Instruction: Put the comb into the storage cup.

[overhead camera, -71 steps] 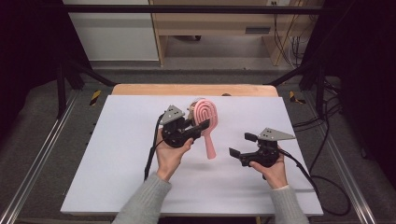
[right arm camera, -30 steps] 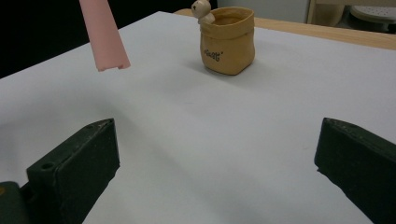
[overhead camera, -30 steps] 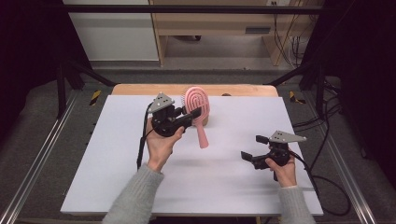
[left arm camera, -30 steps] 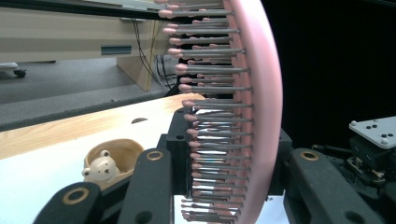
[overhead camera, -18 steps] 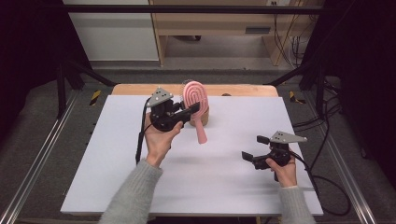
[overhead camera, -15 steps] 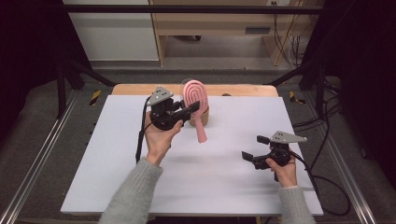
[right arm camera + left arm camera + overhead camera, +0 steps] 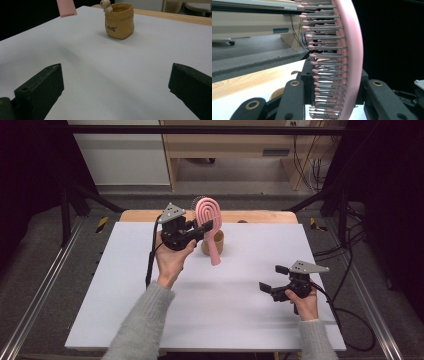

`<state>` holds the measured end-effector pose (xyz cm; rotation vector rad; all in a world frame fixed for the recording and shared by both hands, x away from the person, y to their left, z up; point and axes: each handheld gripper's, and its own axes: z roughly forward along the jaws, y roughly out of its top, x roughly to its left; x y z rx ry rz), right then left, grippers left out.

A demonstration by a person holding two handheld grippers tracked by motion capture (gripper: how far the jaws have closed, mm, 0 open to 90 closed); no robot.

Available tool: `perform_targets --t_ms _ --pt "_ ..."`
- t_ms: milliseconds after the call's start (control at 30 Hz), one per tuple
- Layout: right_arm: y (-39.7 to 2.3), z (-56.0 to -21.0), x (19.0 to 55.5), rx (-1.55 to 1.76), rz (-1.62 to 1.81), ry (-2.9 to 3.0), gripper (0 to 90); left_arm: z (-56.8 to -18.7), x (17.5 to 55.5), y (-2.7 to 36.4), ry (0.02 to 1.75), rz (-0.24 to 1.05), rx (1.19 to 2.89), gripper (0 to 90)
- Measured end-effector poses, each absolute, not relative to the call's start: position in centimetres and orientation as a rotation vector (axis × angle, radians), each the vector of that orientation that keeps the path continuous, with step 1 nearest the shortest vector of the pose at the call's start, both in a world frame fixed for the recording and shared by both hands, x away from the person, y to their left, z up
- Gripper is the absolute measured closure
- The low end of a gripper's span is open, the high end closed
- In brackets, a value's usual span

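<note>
From above, the left claw (image 7: pixel 200 227) pinches a pink looped hairbrush (image 7: pixel 209 227) aloft over a tan pot (image 7: pixel 218 245) near the far tabletop (image 7: pixel 200 310) edge, while its own view shows pink-tipped bristles (image 7: pixel 324 57) between its jaws, and the right claw (image 7: pixel 115 92), spread wide, faces bare white tabletop before the sack-shaped pot.

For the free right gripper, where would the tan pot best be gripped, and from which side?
Probably across the tan pot body's mid-height, coming in level from the right gripper side: it stands upright on the white table, open ground between. Avoid the rim: a small figure perches there, and the pink brush hangs nearby.
</note>
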<state>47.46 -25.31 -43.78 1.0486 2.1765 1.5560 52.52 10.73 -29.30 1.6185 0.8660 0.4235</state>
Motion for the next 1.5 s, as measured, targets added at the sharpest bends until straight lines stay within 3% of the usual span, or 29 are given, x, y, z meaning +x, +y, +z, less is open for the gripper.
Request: perform_targets --t_ms 1500 --pt "-25.3 -43.9 47.5 1.047 1.533 2.181 0.6 -28.7 59.2 9.3 0.95 0.489 1.609 64.0"
